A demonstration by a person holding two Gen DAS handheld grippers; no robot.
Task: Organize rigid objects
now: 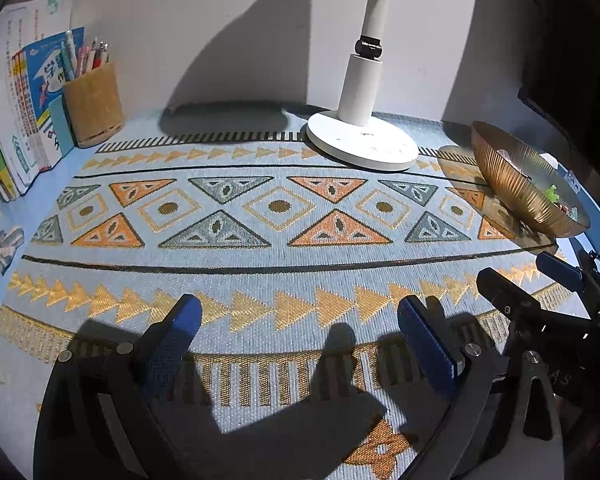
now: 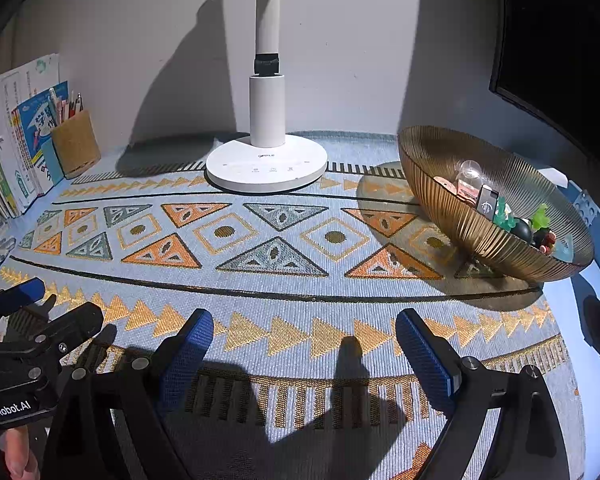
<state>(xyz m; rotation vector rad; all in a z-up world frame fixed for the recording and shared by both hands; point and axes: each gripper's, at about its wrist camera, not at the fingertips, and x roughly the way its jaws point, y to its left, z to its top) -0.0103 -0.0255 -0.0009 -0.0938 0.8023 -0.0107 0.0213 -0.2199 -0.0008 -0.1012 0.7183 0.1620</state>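
A ribbed bronze bowl (image 2: 460, 224) stands at the right on the patterned blue mat (image 2: 284, 280). It holds several small items: a clear bulb (image 2: 471, 170), a black box (image 2: 487, 202), green figures (image 2: 540, 218) and a dark ball (image 2: 521, 230). The bowl also shows in the left wrist view (image 1: 512, 188). My left gripper (image 1: 300, 312) is open and empty over the mat's near edge. My right gripper (image 2: 304, 326) is open and empty beside it, left of the bowl. Each gripper shows at the edge of the other's view.
A white desk lamp (image 2: 266, 164) stands at the back middle. A cork pen cup (image 1: 94, 106) and upright books (image 1: 16, 112) stand at the back left. A small crumpled item (image 1: 4, 248) lies at the left edge. A dark monitor (image 2: 560, 40) is at the right.
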